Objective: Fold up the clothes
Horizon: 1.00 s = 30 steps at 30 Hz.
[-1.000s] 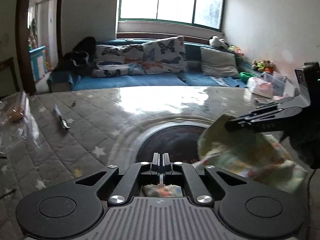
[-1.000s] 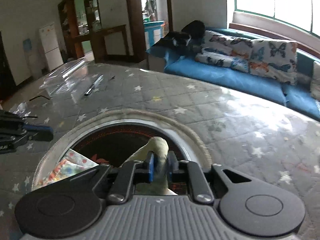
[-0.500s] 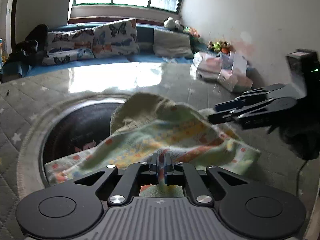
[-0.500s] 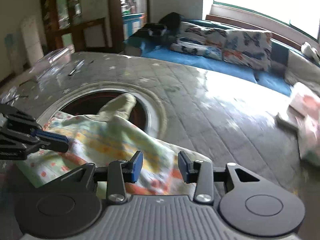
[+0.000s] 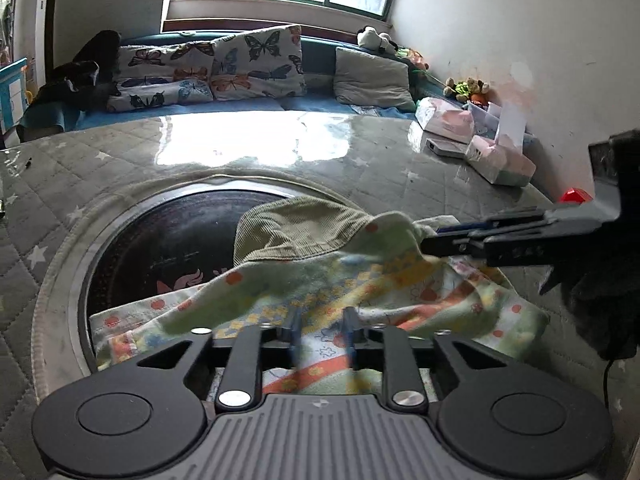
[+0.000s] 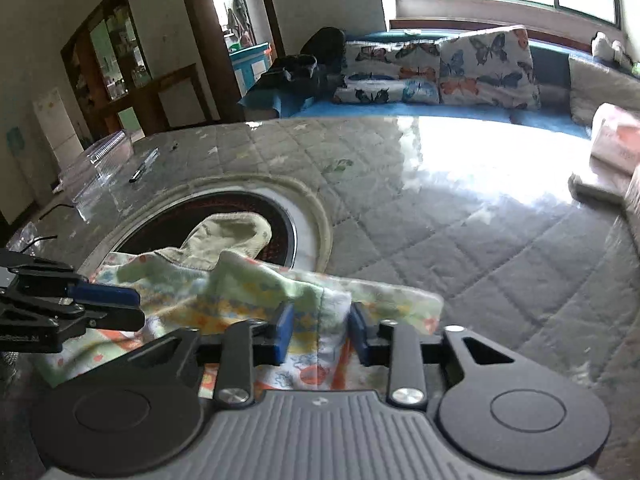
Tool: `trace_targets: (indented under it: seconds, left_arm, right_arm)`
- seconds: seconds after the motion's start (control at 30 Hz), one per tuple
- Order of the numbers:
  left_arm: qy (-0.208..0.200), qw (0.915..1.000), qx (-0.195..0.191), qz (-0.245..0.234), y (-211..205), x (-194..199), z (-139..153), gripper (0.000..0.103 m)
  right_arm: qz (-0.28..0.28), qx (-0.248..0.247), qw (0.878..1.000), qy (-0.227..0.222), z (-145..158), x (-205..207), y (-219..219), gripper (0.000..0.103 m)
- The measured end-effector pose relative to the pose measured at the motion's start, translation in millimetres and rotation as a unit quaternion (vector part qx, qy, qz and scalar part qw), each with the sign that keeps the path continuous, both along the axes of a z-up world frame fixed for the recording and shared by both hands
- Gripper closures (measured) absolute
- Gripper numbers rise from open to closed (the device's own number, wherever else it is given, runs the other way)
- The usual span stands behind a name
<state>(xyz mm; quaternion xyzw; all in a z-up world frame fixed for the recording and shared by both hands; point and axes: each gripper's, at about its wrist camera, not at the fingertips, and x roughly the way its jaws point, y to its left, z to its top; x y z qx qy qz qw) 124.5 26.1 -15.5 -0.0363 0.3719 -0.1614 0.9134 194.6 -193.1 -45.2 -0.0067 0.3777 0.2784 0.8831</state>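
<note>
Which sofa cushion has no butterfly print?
The plain grey cushion, rightmost on the blue sofa, beside the toys. The other cushions carry butterflies.

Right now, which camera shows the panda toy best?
The left wrist view: the panda toy sits whole on the window ledge behind the grey cushion. The right wrist view shows only a white sliver of it at its right edge.

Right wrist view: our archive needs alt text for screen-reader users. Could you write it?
A colourful printed garment lies on a grey star-quilted table, partly over a dark round inset. The right tool, its jaws just closing, straddles a raised fold; the left tool hovers at the cloth's left edge. A blue sofa sits behind.
</note>
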Motion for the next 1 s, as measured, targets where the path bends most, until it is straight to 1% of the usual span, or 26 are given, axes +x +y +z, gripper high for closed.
trace_targets:
  seconds: [0.03, 0.07, 0.13, 0.27, 0.33, 0.4, 0.47, 0.53, 0.57, 0.67, 0.73, 0.87, 1.0]
  left_arm:
    - [-0.001, 1.0, -0.001, 0.001, 0.4, 0.1, 0.8, 0.076]
    - [-0.001, 1.0, 0.0, 0.003, 0.7, 0.7, 1.3, 0.076]
    - [-0.002, 1.0, 0.003, 0.006, 1.9, 1.6, 1.9, 0.074]
    - [-0.002, 0.9999, 0.006, 0.011, 5.4, 3.7, 0.6, 0.074]
    - [0.001, 0.9998, 0.012, 0.016, 6.4, 6.1, -2.3, 0.074]
    - [0.003, 0.9996, 0.017, 0.022, 8.0, 8.1, -4.5, 0.074]
    - [0.003, 0.9994, 0.022, 0.027, 10.1, 9.3, -5.6, 0.074]
    - [0.002, 0.9993, 0.021, 0.033, 13.5, 10.0, -3.5, 0.075]
    - [0.002, 0.9992, 0.02, 0.035, 15.2, 10.4, -2.3, 0.075]
    - [-0.002, 0.9994, 0.012, 0.034, 13.5, 13.8, 1.8, 0.075]
    - [-0.002, 0.9995, 0.008, 0.031, 9.3, 18.2, 3.1, 0.075]
    - [-0.002, 0.9994, 0.01, 0.032, 3.1, 29.0, 1.9, 0.075]
    - [0.005, 0.9989, 0.006, 0.047, 7.9, 40.0, -3.3, 0.075]
  right_arm:
    - [-0.004, -0.002, 1.0, -0.005, -1.3, -1.7, 0.0, 0.091]
    - [-0.007, -0.001, 1.0, -0.009, -1.0, -3.7, -0.8, 0.097]
    - [-0.019, -0.003, 1.0, -0.022, 5.1, -9.9, -3.9, 0.098]
    - [-0.045, -0.017, 0.997, -0.061, 16.6, -24.0, -8.6, 0.098]
    - [-0.051, -0.034, 0.997, -0.044, 8.7, -20.2, -6.6, 0.097]
    - [-0.059, -0.038, 0.997, -0.03, 0.7, -15.6, -7.6, 0.094]
    - [-0.07, -0.034, 0.996, -0.033, 1.1, -14.7, -10.9, 0.087]
    - [-0.082, -0.031, 0.995, -0.043, 8.5, -17.3, -13.3, 0.087]
    - [-0.078, -0.028, 0.995, -0.05, 13.0, -19.6, -12.1, 0.087]
    - [-0.037, -0.021, 0.997, -0.06, 22.6, -25.0, 1.1, 0.087]
    - [-0.011, -0.014, 0.998, -0.057, 24.0, -25.0, 14.0, 0.087]
    - [0.035, -0.012, 0.998, -0.051, 19.0, -16.4, 47.7, 0.087]
    - [0.044, -0.02, 0.998, -0.029, 5.0, 2.7, 66.6, 0.087]
